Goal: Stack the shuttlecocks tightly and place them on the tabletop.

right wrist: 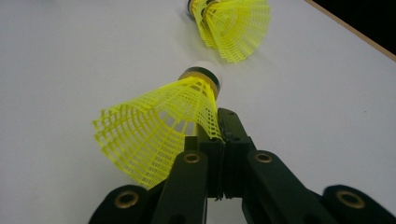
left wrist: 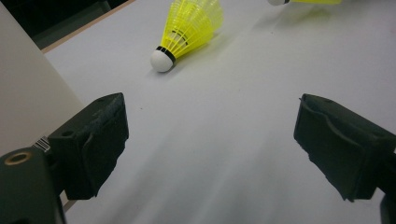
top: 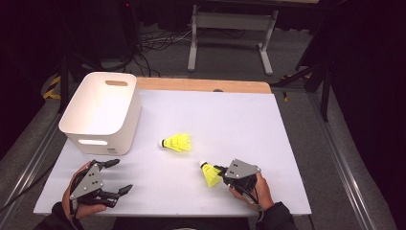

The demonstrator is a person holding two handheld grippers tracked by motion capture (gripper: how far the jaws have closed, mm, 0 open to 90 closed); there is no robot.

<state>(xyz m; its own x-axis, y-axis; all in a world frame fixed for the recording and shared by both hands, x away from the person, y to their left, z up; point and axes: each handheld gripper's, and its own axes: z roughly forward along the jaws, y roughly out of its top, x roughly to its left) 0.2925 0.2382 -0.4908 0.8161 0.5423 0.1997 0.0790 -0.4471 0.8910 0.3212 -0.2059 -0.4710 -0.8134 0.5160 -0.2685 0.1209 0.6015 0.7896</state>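
R gripper (top: 223, 173) fingers clenched on shuttlecock (top: 210, 174) skirt, prob. bound for white bin (top: 81, 132); L gripper (top: 118, 177) fingers spread, aimed at second shuttlecock (top: 177, 143) on tabletop.

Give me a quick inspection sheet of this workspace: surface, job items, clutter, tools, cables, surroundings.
Surface: white tabletop with a wooden far edge, clean.
Job's things: two yellow plastic shuttlecocks with white tips; one lies free mid-table, one is held by its mesh skirt; white plastic bin with handle cutouts at far left, nothing seen inside.
Clutter: nothing seen.
Grippers: left tool open, jaws wide apart above bare table beside the bin; right tool shut on the held shuttlecock's skirt.
Cables: black loose cables on the floor behind the table.
Surroundings: grey metal table frame beyond, dark curtains around.
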